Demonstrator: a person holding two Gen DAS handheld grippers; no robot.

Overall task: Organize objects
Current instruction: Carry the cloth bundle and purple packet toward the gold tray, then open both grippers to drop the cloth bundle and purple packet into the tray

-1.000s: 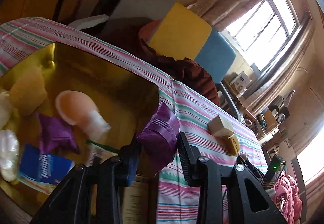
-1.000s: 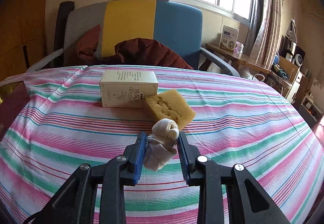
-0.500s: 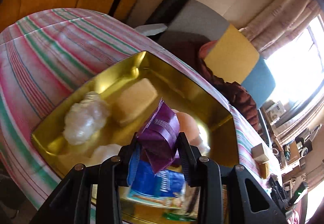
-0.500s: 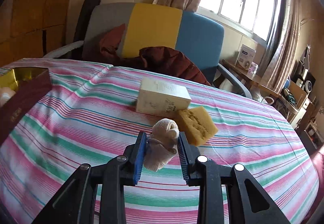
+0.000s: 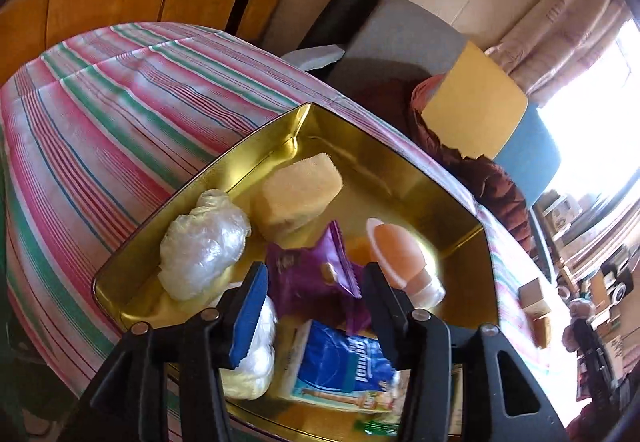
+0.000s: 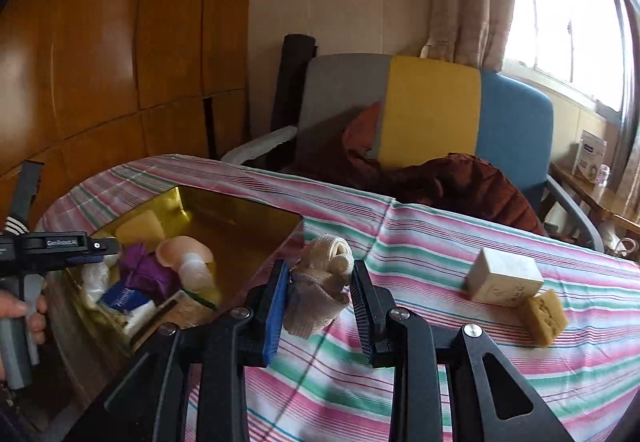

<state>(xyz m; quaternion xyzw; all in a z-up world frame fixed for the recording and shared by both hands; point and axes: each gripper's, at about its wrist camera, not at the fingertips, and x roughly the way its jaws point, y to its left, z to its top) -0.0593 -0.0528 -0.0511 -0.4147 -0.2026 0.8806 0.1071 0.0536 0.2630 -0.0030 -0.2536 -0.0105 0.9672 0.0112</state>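
Note:
A gold tray (image 5: 200, 178) on the striped tablecloth holds a yellow sponge (image 5: 298, 194), a plastic-wrapped bundle (image 5: 204, 242), a peach object (image 5: 394, 254), a blue tissue pack (image 5: 344, 362) and a purple packet (image 5: 304, 282). My left gripper (image 5: 314, 274) hovers over the tray, its jaws opening. The purple packet lies in the tray below them, free of the pads. My right gripper (image 6: 319, 274) is shut on a cream cloth roll (image 6: 320, 282), held above the cloth just right of the tray (image 6: 240, 202). In the right wrist view the left gripper (image 6: 100, 248) reaches in from the left.
A cream box (image 6: 504, 278) and a second yellow sponge (image 6: 546, 316) lie on the tablecloth to the right. Behind the table stands a grey, yellow and blue chair (image 6: 432, 110) with a brown garment (image 6: 440, 182). A person's hand (image 6: 24, 314) holds the left gripper's handle.
The left jaws have widened and the purple packet has dropped out of them into the tray. The right gripper has swung left with the cloth roll, bringing the tray into its view.

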